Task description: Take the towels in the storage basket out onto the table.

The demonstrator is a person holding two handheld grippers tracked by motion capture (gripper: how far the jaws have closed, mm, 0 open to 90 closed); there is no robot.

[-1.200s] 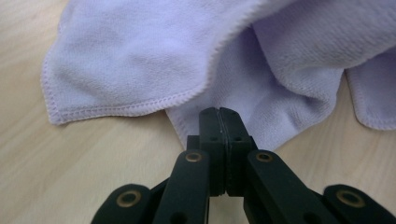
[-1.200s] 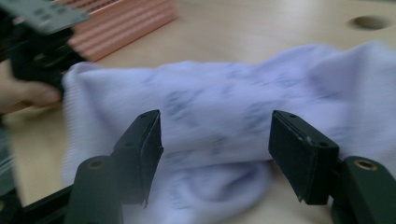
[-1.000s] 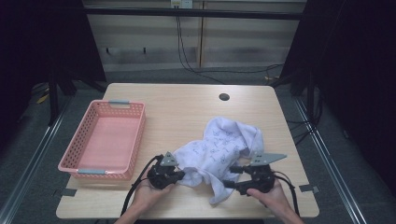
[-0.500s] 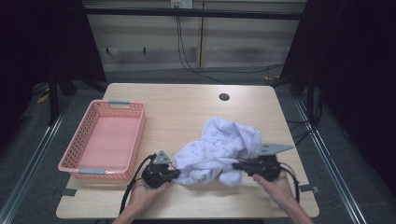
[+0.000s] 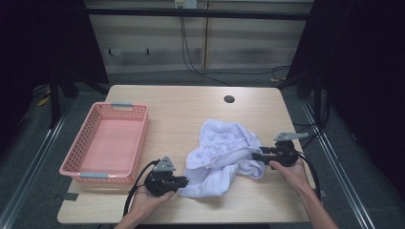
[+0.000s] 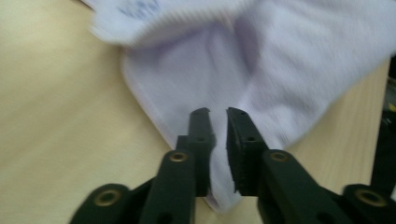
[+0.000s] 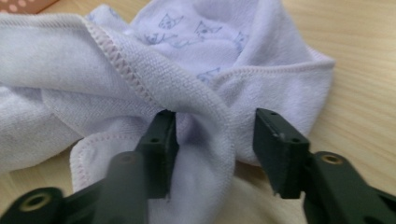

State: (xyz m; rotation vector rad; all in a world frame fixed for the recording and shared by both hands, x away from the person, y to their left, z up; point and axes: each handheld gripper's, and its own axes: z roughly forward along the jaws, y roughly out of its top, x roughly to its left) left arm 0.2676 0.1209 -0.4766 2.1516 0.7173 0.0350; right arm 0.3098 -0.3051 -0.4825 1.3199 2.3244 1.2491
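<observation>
White towel (image 5: 222,157) with small blue cat prints, crumpled on the desk's (image 5: 191,109) near right; left gripper (image 6: 218,140) jaws slightly apart astride its corner, right gripper (image 7: 212,149) jaws just opening, apart around a fold.

The left hand-held gripper (image 5: 184,182) lay low near the front edge, its jaws pointing right and parted by a narrow gap after just opening, with a towel (image 6: 261,84) corner between them. The right hand-held gripper (image 5: 256,156) pointed left, its jaws spread wide after just opening, loosely straddling a twisted fold. Both forearms reached in from below.
</observation>
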